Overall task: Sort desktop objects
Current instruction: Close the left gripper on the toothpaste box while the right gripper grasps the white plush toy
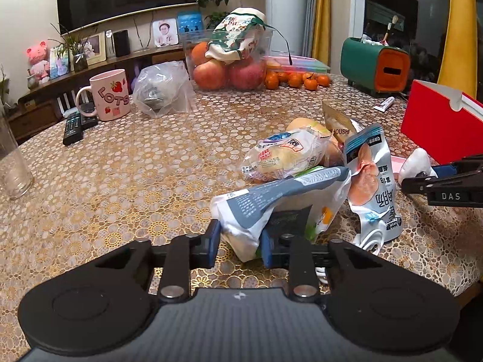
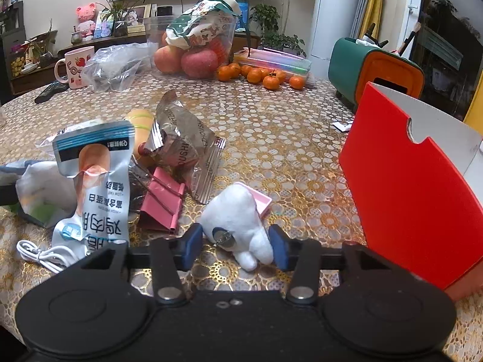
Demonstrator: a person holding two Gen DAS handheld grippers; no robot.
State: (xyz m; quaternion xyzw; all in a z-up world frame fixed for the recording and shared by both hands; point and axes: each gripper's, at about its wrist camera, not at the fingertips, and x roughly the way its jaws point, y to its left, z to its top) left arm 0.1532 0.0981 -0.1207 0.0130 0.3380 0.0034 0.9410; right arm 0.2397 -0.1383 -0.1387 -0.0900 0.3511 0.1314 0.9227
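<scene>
My left gripper [image 1: 240,246] is shut on the corner of a white and grey-blue snack bag [image 1: 271,208], which rests on the table among a pile of packets. My right gripper [image 2: 237,246] has its blue pads around a white plush tooth toy [image 2: 238,223] with a metal clasp; the right pad touches it and a small gap shows at the left pad. It also shows in the left wrist view [image 1: 415,166]. A light blue chicken snack packet [image 2: 93,181], a pink binder clip [image 2: 161,205], a silver packet [image 2: 184,141] and a wrapped bun [image 1: 286,157] lie close by.
A red open box [image 2: 416,187] stands at the right. A white cable [image 2: 42,255] lies at the front edge. Further back are a fruit container [image 1: 229,57], tangerines [image 2: 259,75], a pink mug [image 1: 110,95], remotes [image 1: 75,123], a plastic bag [image 1: 163,89], a green-orange holder [image 2: 374,72] and a glass [image 1: 12,163].
</scene>
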